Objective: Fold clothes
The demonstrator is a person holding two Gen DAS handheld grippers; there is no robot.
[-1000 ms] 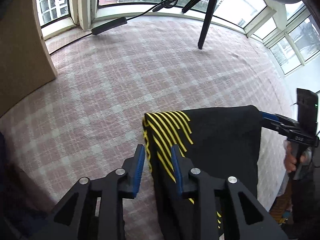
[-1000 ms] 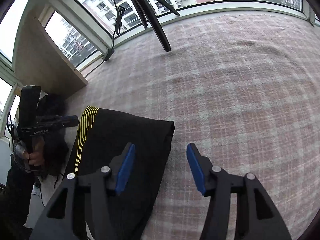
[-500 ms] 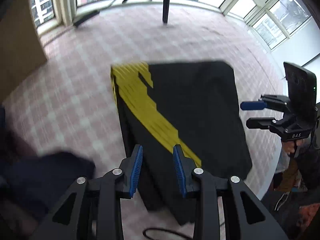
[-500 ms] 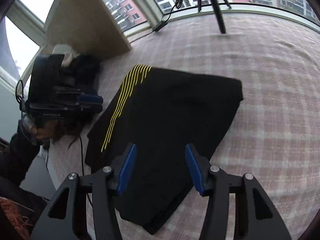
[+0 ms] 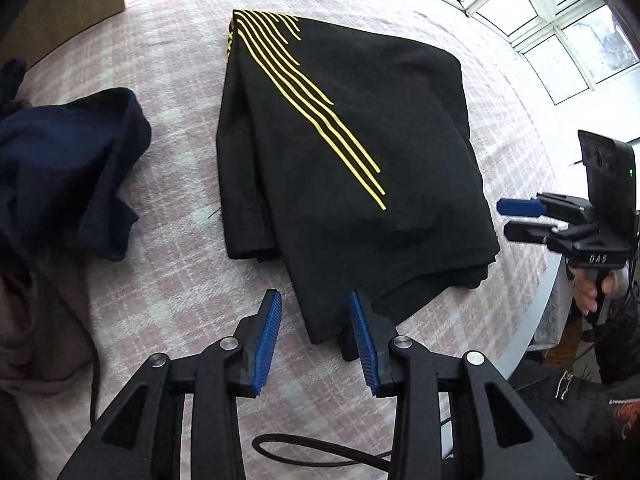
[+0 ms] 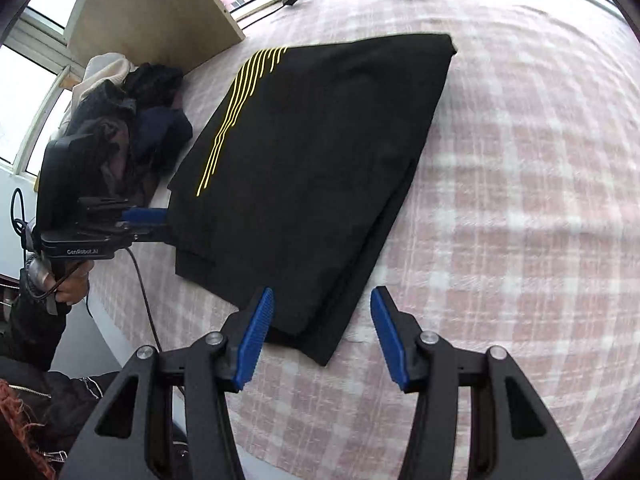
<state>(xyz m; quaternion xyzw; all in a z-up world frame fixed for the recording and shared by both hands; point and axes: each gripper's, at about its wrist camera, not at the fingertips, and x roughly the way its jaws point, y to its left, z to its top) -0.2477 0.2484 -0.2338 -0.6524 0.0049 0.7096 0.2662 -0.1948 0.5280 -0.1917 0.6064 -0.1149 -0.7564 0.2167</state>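
A black garment (image 5: 352, 140) with yellow stripes (image 5: 308, 92) lay folded flat on the desk (image 6: 520, 184), which was covered in a pink checked cloth. The left gripper (image 5: 314, 334) hung over the garment's near corner with its blue pads apart and nothing between them. The right gripper (image 6: 322, 330) hung over the opposite near corner, its pads also spread wide and empty; in the left view it showed beside the garment's right edge, clear of the fabric. A navy garment (image 5: 68, 168) lay crumpled to the left of the black one, apart from it, with more dark and pale clothes (image 6: 116, 92) heaped against a wooden board (image 6: 152, 12). A black cable (image 5: 320, 454) curled on the desk near the left gripper.
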